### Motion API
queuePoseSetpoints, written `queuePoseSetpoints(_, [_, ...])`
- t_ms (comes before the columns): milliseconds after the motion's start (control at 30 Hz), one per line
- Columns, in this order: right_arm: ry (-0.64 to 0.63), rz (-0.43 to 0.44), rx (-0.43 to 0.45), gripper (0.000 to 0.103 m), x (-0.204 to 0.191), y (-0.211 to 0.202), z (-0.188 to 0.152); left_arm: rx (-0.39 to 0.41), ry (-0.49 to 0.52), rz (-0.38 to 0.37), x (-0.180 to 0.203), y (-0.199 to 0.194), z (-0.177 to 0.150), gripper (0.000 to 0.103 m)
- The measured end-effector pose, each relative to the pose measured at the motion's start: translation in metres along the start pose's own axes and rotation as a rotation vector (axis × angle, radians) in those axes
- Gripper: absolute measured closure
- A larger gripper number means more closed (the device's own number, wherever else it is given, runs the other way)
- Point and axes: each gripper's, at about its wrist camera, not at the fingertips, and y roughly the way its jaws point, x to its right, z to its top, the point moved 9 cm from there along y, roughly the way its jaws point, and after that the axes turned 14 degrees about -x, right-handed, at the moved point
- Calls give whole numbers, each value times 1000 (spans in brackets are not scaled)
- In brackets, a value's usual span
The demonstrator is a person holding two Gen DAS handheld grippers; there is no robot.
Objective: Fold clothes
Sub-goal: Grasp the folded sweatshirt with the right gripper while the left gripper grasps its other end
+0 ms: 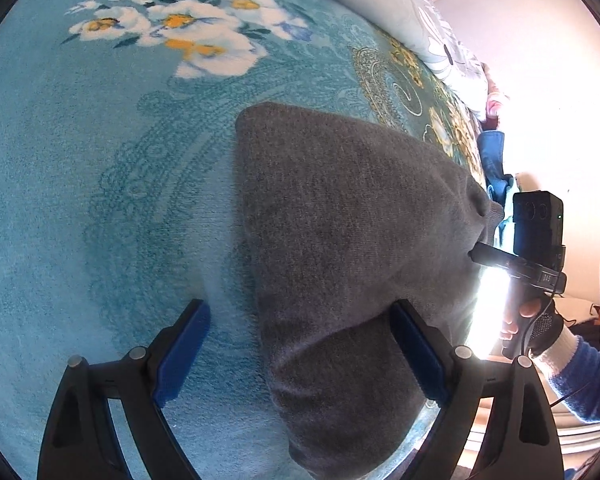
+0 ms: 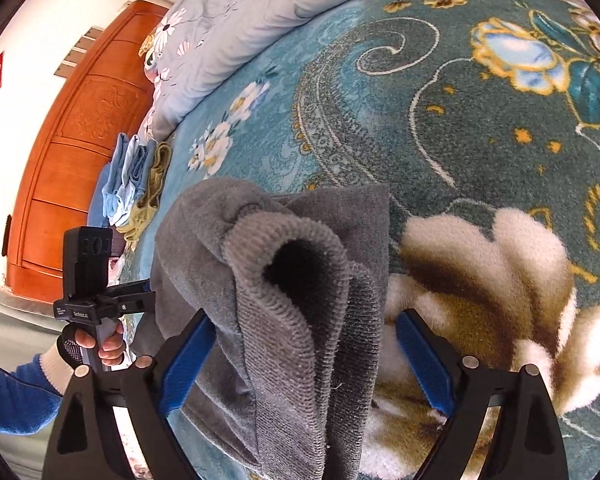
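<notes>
A grey knitted garment [image 1: 340,216] lies on a teal flowered blanket [image 1: 100,200], bunched into a thick, soft heap — one ribbed cuff [image 2: 292,264] gapes open toward the right wrist camera. The left gripper [image 1: 300,352] stands wide open over the near end of the cloth, its blue pads not pressing it. The right gripper [image 2: 304,364] is wide too, the fabric draped between its fingers — whether the pads grip it I cannot tell.
</notes>
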Motion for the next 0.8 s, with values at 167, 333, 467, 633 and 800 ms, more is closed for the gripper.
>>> queuePoseSetpoints(167, [16,26,-3,12,1,-1,-5,-38,17,14,5,12,5,12])
queuePoseSetpoints(333, [16,28,-5,20,-1,1,-6,-40,23,16,6,14,7,12])
queuePoseSetpoints(467, [22,25,-2,26,-1,3,-5,-21,24,23,8,14,9,12])
queuePoseSetpoints(633, [27,-3,-9,42,1,4,-5,-6,29,-8,17,19,14,32])
queuePoseSetpoints(800, [29,-23,-13,51,-2,3,-5,15,43,-5,21,17,12,46])
